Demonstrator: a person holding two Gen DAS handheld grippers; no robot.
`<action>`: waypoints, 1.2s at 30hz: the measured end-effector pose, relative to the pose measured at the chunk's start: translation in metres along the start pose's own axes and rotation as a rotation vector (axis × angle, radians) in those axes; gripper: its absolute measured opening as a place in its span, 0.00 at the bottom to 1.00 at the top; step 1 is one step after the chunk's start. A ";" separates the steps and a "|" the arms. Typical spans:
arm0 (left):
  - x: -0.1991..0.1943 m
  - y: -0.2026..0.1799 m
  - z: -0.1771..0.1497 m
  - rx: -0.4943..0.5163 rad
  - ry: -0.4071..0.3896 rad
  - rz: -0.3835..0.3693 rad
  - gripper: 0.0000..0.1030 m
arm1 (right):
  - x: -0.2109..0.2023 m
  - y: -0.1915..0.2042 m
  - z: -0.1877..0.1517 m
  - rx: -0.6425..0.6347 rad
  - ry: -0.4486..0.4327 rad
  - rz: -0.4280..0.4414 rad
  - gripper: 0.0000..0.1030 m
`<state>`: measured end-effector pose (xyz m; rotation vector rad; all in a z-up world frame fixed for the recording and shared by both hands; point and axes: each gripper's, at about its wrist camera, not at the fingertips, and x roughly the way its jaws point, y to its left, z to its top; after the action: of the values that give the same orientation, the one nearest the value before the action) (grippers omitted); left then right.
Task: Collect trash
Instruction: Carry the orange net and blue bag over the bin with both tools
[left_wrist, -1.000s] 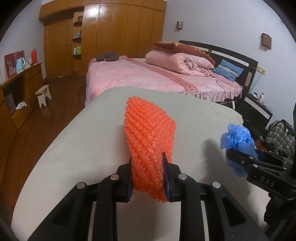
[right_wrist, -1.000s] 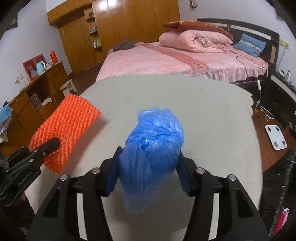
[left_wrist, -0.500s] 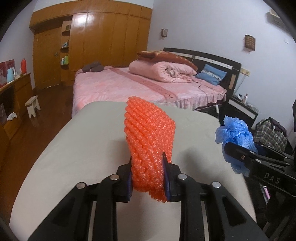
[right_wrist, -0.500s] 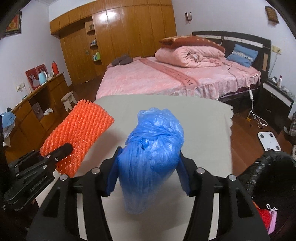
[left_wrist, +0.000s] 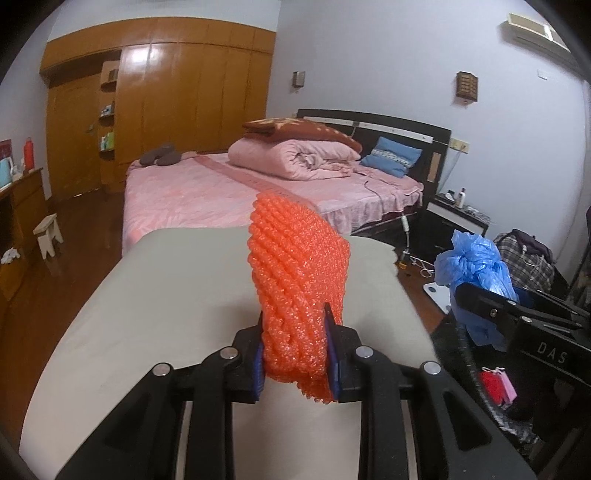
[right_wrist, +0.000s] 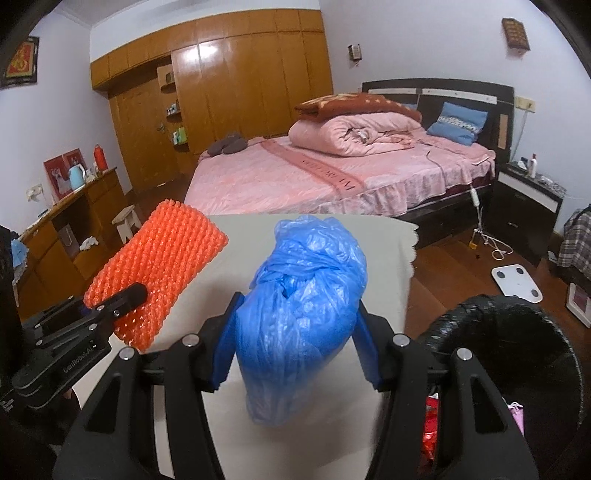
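The left gripper (left_wrist: 295, 347) is closed on an orange foam net (left_wrist: 295, 280), whose lower part is pinched between the two blue pads (left_wrist: 258, 363); the rest of the net stands up and forward beyond the fingertips, and a short frayed end hangs below them. In the right wrist view the same net (right_wrist: 159, 269) is seen held clear above the left edge of a grey table (right_wrist: 384, 251), with the left gripper (right_wrist: 125, 299) clamped on its near end.

The right gripper (right_wrist: 297, 339) is closed on a crumpled blue plastic bag (right_wrist: 303, 310); the bag is pressed on both sides by the blue pads (right_wrist: 223, 349), bulges above them into a knotted top and sags below them. From the left wrist view the bag (left_wrist: 476, 266) is seen beyond the table's right edge (left_wrist: 376, 266), carried by the right gripper (left_wrist: 476, 299).

Just past the table's right edge, low at the right, a bin lined with a black bag (right_wrist: 517, 332) is seen with its mouth open; red and pink scraps (right_wrist: 430, 417) lie inside it.

Beyond the table's far edge a bed with a pink cover (right_wrist: 295, 177) is seen, with a rolled pink quilt (right_wrist: 351, 133) on it and a wooden wardrobe (right_wrist: 221, 81) behind.
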<state>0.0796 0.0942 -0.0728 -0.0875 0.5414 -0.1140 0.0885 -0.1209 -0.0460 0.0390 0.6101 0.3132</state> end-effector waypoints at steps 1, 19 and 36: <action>-0.002 -0.004 0.001 0.003 -0.003 -0.008 0.25 | -0.004 -0.002 -0.001 0.004 -0.006 -0.006 0.53; -0.026 -0.089 0.013 0.086 -0.060 -0.170 0.25 | -0.082 -0.059 -0.014 0.045 -0.110 -0.153 0.53; -0.039 -0.168 0.023 0.183 -0.096 -0.321 0.25 | -0.137 -0.119 -0.033 0.112 -0.163 -0.278 0.53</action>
<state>0.0442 -0.0656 -0.0139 -0.0004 0.4159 -0.4694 -0.0030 -0.2769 -0.0118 0.0853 0.4635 0.0063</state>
